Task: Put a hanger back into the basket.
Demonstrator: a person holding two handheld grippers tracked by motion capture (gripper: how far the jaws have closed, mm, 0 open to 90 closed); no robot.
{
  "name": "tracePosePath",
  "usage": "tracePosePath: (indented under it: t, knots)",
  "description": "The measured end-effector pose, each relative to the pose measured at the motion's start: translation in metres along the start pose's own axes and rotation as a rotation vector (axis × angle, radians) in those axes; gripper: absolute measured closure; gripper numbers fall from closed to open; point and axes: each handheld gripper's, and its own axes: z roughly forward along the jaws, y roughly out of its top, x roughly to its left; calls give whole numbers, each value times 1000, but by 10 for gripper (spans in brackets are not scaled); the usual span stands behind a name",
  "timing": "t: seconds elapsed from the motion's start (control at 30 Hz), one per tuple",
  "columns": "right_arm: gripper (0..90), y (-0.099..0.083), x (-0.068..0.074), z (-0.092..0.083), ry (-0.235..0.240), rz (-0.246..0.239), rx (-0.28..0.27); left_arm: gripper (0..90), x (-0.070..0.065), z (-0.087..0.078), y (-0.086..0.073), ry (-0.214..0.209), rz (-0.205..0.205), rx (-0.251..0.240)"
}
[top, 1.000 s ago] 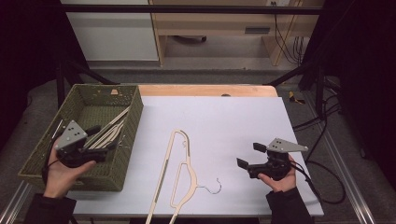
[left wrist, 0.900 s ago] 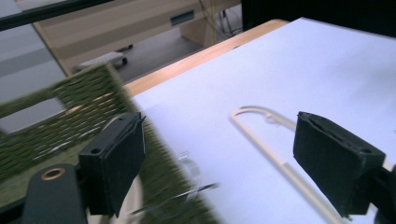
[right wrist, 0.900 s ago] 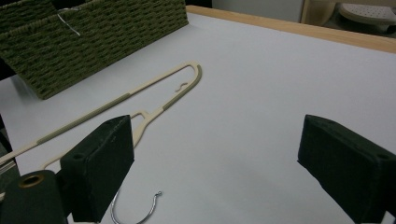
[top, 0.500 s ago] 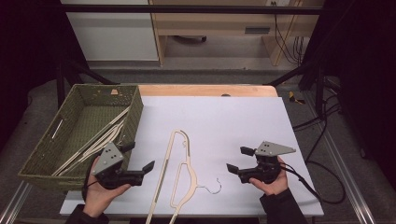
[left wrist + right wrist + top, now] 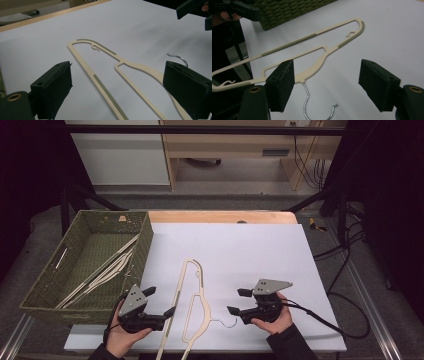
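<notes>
A cream hanger (image 5: 204,314) with a metal hook (image 5: 227,322) lies flat on the white table top, its lower end over the front edge. My left gripper (image 5: 160,300) hovers just left of the hanger's long bar. It is open, its jaws have just been opening, and the hanger (image 5: 105,92) lies on the table beyond the gap. My right gripper (image 5: 235,301) is open beside the hook. Its jaws have just been closing, and the hook (image 5: 305,100) lies below the gap, untouched by the pads.
A green woven basket (image 5: 45,295) at the left holds several more cream hangers (image 5: 107,270). The white sheet (image 5: 250,250) stretches back to a wooden strip. A cable (image 5: 320,320) trails right from the right gripper.
My left hand has come out of the basket, down and right to the table front beside the hanger. My right hand has shifted left toward the hook, its jaws narrower.
</notes>
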Motion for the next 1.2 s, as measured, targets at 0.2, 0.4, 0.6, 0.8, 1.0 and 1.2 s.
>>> tracePosePath:
  t: [0.2,0.4,0.6,0.8,1.0,1.2]
  knots:
    - [312,-4,7,18,23,-40,62,79,-4,3,-2,-12,8,13]
    - [331,-8,10,29,45,-58,92,76,-4,5,-4,-21,6,21]
    - [403,-7,11,41,48,-112,123,71,-2,7,-6,-27,5,24]
    - [477,-9,12,52,76,-131,165,68,-2,8,-6,-37,9,25]
    - [598,-10,17,65,118,-169,213,68,-1,10,-7,-40,-3,34]
    - [711,-16,17,73,128,-185,262,68,-3,12,-7,-45,4,39]
